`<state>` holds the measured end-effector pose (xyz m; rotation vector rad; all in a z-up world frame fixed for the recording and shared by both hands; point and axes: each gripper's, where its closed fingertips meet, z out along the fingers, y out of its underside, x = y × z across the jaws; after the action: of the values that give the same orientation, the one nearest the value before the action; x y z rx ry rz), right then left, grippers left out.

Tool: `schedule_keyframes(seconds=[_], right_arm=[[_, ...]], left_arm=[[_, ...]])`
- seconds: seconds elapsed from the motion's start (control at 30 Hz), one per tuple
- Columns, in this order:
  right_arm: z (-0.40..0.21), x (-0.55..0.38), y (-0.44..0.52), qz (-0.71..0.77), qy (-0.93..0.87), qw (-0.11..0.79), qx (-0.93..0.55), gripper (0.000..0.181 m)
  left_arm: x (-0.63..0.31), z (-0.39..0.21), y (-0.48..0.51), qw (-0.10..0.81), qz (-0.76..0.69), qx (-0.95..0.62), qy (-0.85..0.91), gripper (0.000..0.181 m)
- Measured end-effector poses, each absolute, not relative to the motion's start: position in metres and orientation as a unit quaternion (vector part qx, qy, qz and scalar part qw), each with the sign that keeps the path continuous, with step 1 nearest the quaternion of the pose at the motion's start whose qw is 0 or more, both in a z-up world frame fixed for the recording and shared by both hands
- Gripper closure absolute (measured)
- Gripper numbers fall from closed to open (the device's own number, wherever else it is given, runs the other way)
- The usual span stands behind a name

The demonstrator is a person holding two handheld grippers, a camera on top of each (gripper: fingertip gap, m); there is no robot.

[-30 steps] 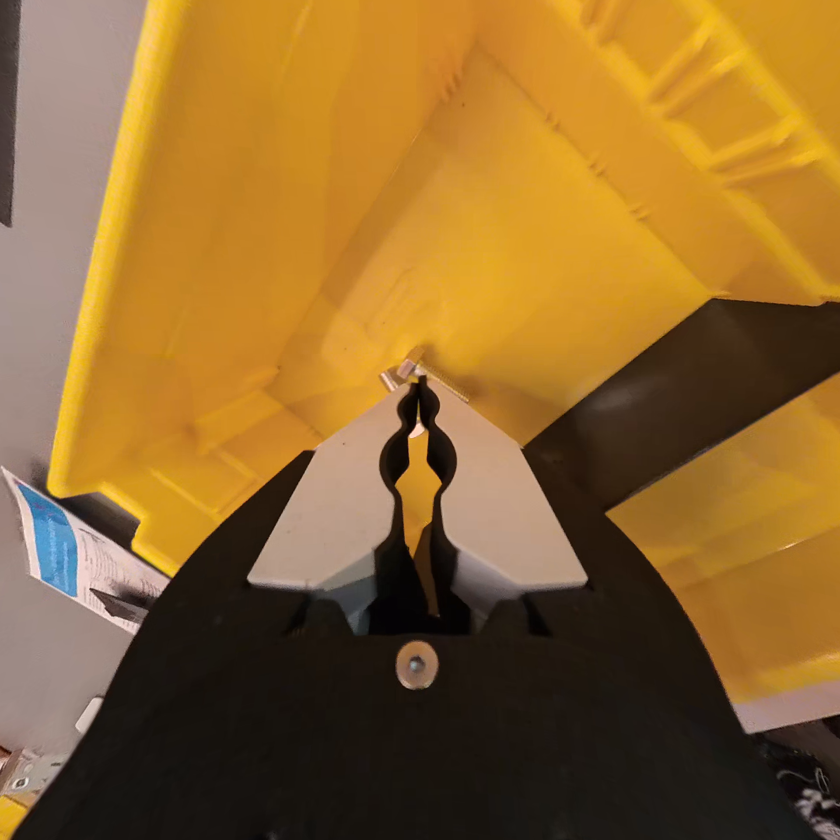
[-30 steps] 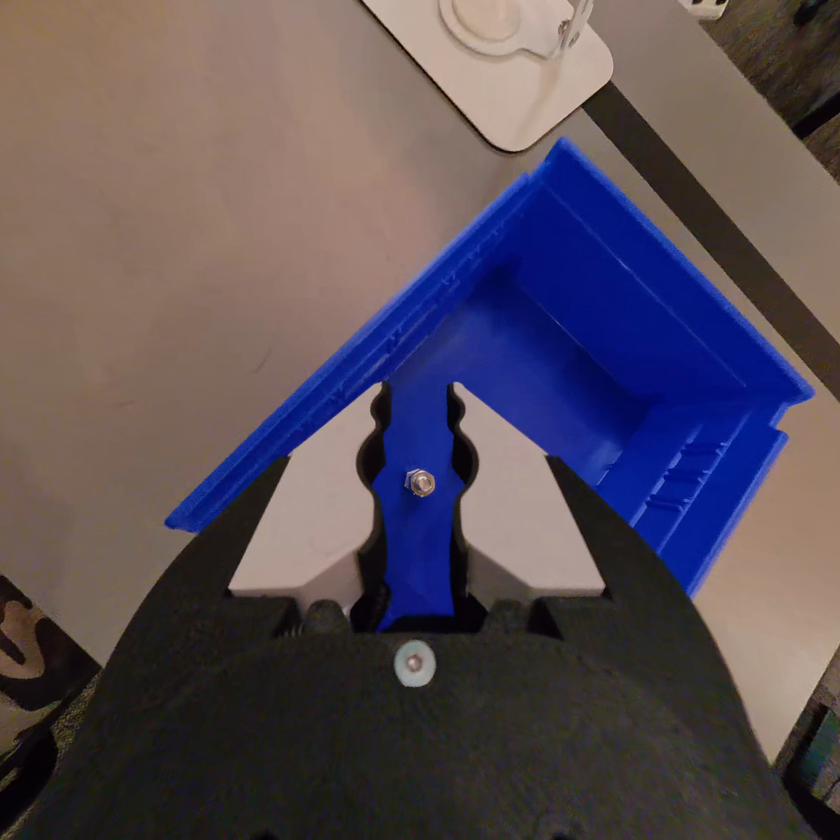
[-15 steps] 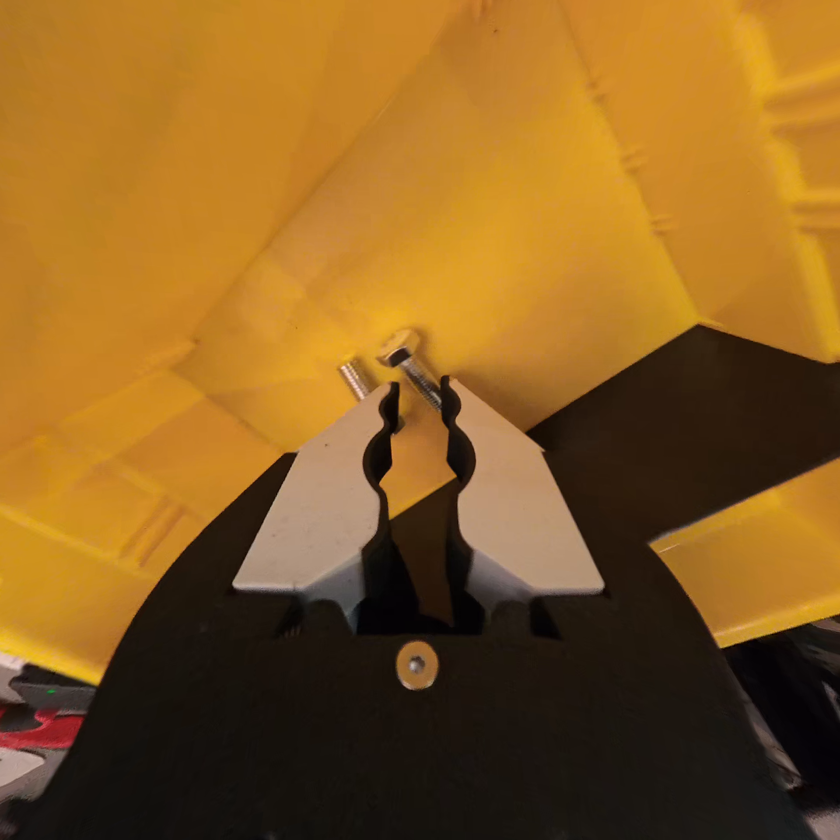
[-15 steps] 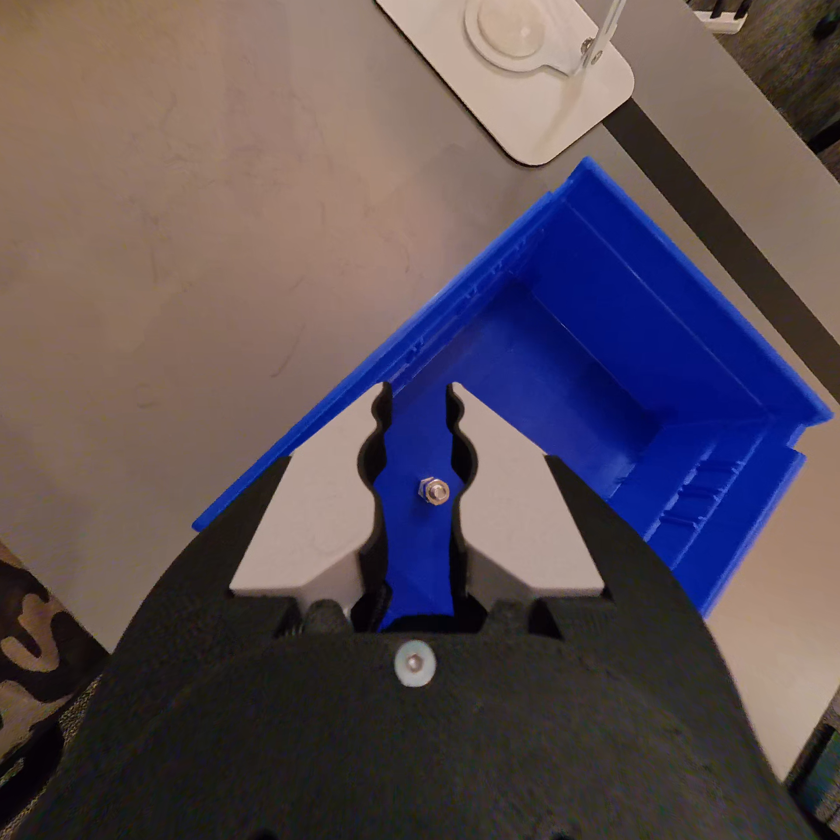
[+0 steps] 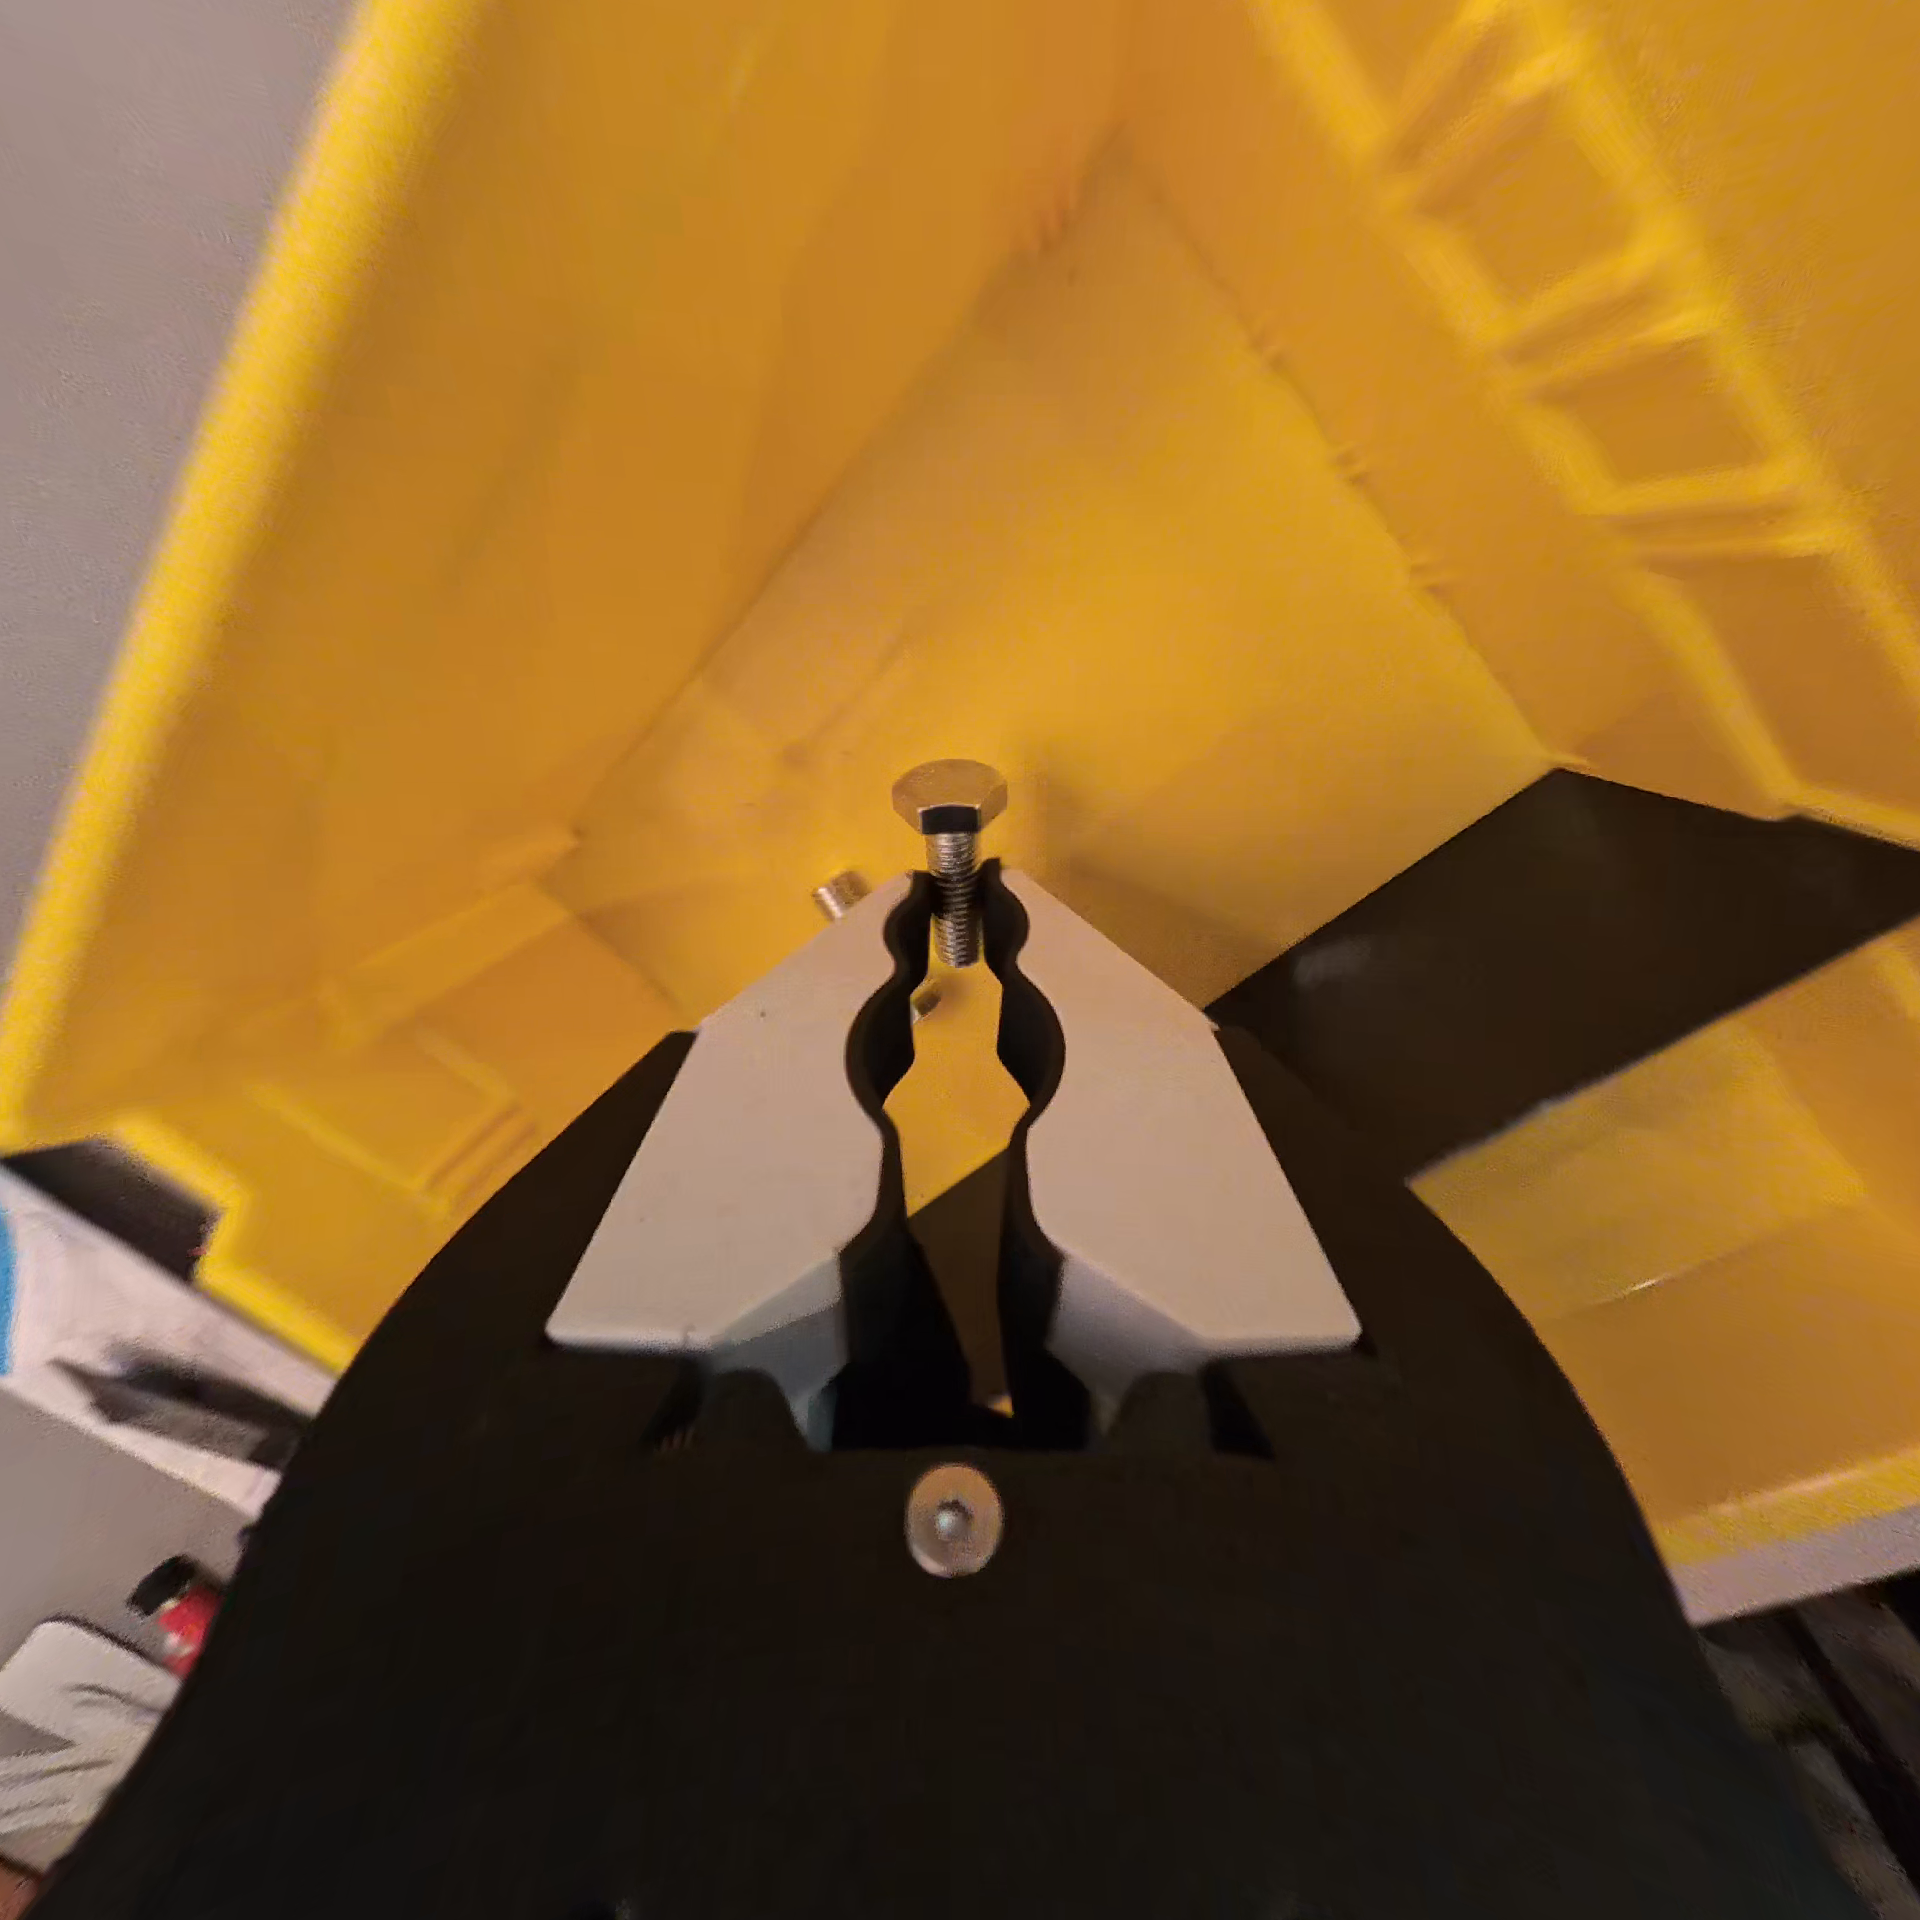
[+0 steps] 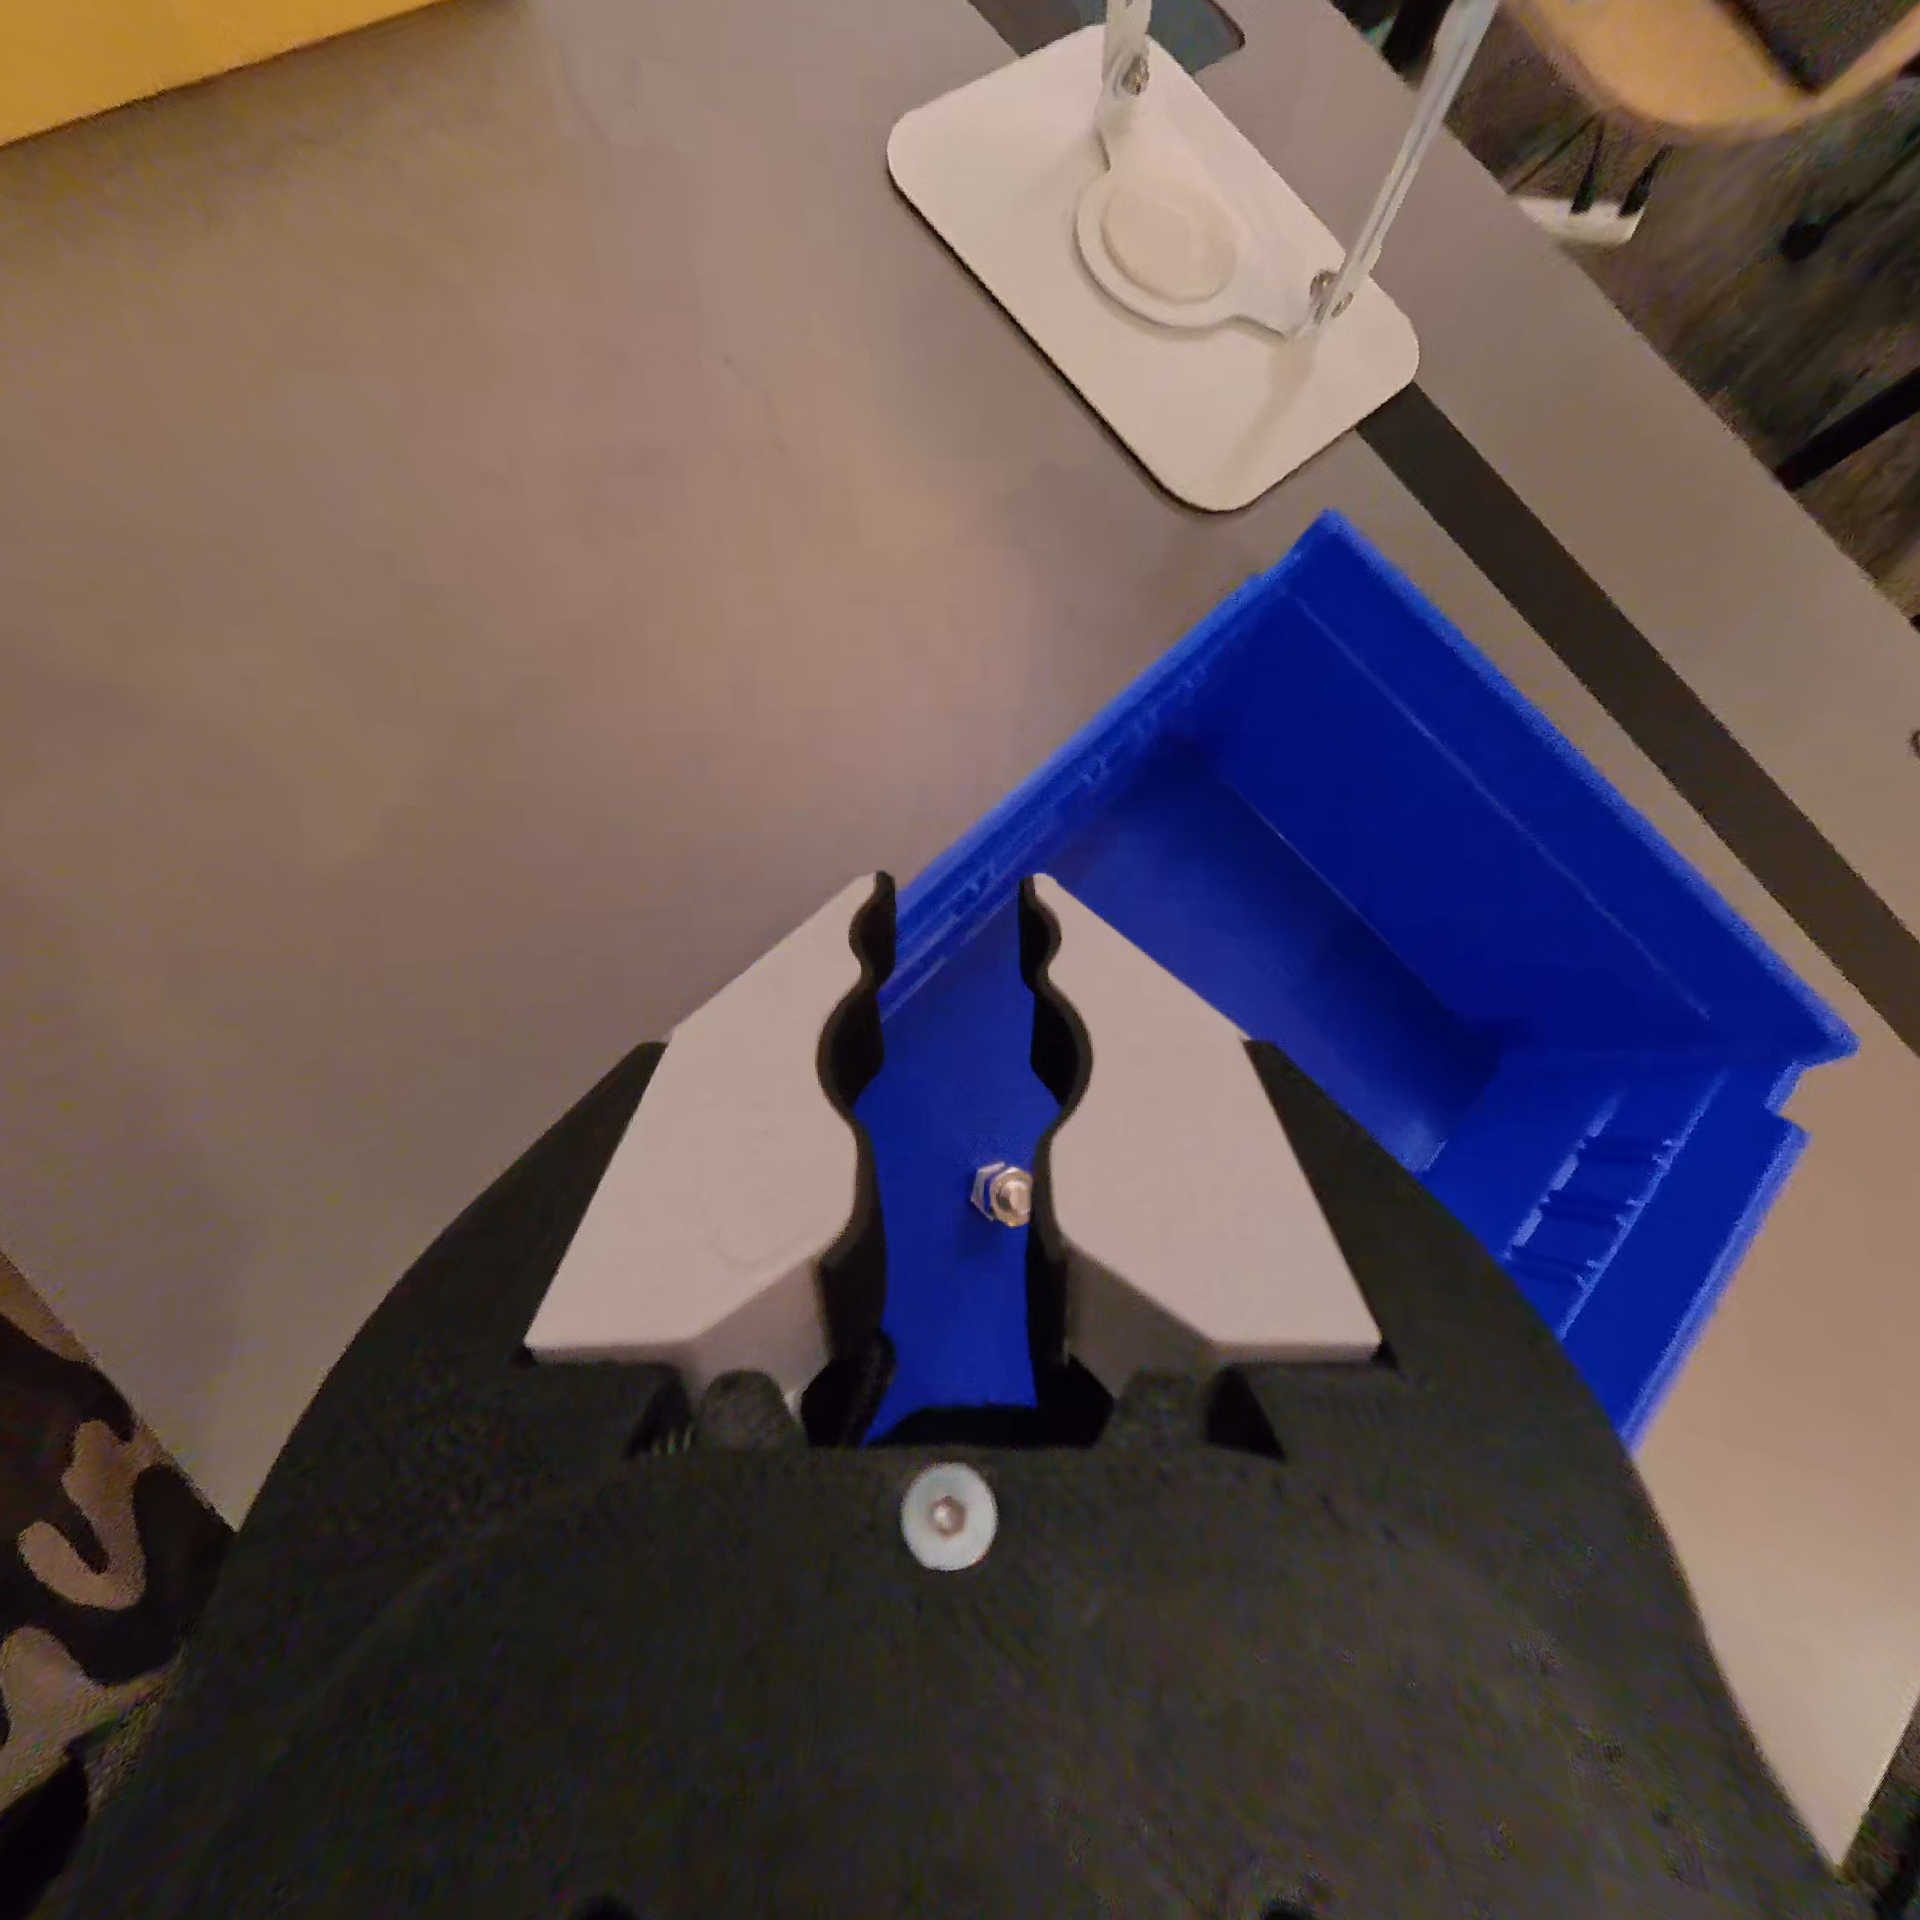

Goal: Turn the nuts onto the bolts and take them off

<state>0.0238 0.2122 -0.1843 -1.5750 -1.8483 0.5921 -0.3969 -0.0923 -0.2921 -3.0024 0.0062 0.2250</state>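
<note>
nut [image 6: 1000, 1195] in blue bin [image 6: 1455, 862], jaws apart above

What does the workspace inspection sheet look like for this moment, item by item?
Surface: grey table, dark strip along its far edge.
Job's things: bolt head-up between the left gripper tips, over the yellow bin; second bolt beside it; nut on the blue bin floor.
Clutter: white stand base; printed paper at left.
Grippers: left shut on bolt; right gripper open above the nut.
Cables: nothing seen.
Surroundings: patterned floor, blurred.
</note>
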Motion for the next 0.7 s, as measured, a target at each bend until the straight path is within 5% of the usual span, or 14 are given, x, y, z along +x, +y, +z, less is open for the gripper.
schedule_keyframes(seconds=[0.3,0.53,0.7], right_arm=[[-0.127,-0.035,0.107,0.403,-0.696,0.32,-0.5,0.141],[-0.109,-0.072,0.023,0.611,-0.617,0.176,-0.463,0.14],[-0.109,-0.078,0.008,0.693,-0.541,0.067,-0.473,0.137]], left_arm=[[-0.32,-0.169,-0.039,0.248,0.297,-0.908,0.161,0.175],[-0.196,-0.115,-0.001,0.351,0.424,-0.763,0.339,0.174],[-0.138,-0.115,0.012,0.343,0.481,-0.671,0.449,0.174]])
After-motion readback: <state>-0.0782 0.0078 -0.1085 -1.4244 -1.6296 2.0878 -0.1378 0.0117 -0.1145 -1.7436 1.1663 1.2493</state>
